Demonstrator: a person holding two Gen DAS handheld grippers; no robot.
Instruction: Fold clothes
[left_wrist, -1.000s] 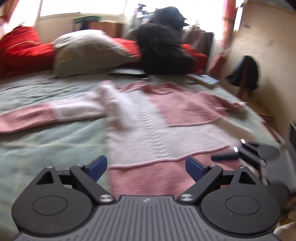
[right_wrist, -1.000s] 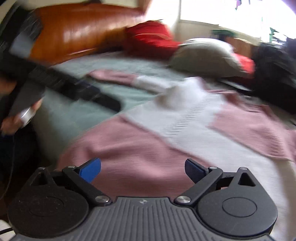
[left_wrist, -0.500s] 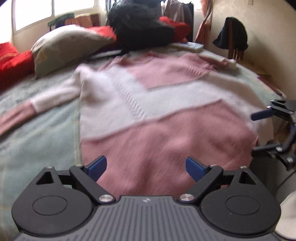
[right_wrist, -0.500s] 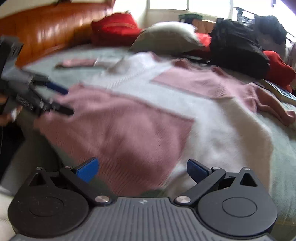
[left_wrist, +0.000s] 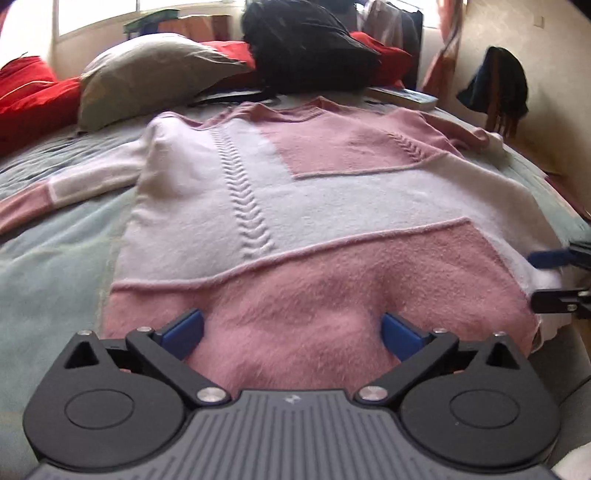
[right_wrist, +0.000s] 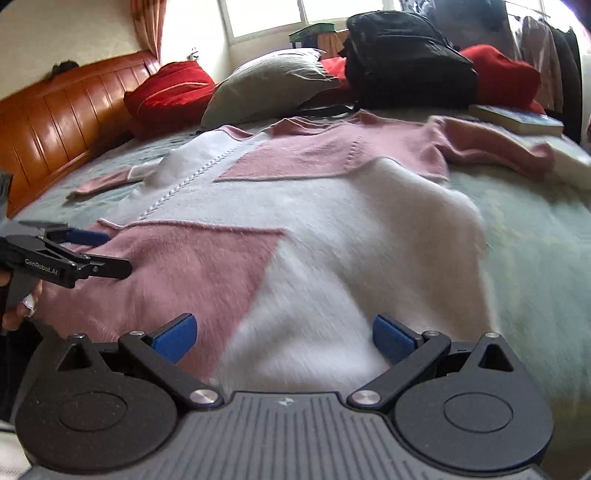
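Left wrist view puts your left gripper (left_wrist: 291, 332) low over the pink hem band of the sweater (left_wrist: 314, 206), closer than a second ago, when the whole garment and both sleeves lay far ahead of it. Its jaws have just been opening and now stand spread wide, with hem fabric between the blue pads (left_wrist: 184, 328) but not pinched. The sweater lies flat, front up, across the bed (left_wrist: 55, 266), hem at the near edge, collar toward the pillow (left_wrist: 155, 74) and black bag (left_wrist: 310, 40) at the far edge.

Your right gripper (right_wrist: 284, 334) has swung from an oblique look at the headboard side to facing the sweater squarely, now over the white part of the hem near the right corner. Its jaws are released and wide, nothing clamped. Both claws have come to the hem, so you look ready to pinch the bottom edge for a first fold; no fold is made yet.

Only the right wrist view shows the wooden headboard (right_wrist: 62, 114), your left hand (right_wrist: 18, 310) on its handle, and the right sleeve (right_wrist: 495, 147) lying crumpled toward the book (right_wrist: 517, 120). The left wrist view alone shows the left sleeve (left_wrist: 66, 188) stretched straight toward the bed's left edge, and the right gripper's fingertips (left_wrist: 550, 256) poised at the hem's right corner.
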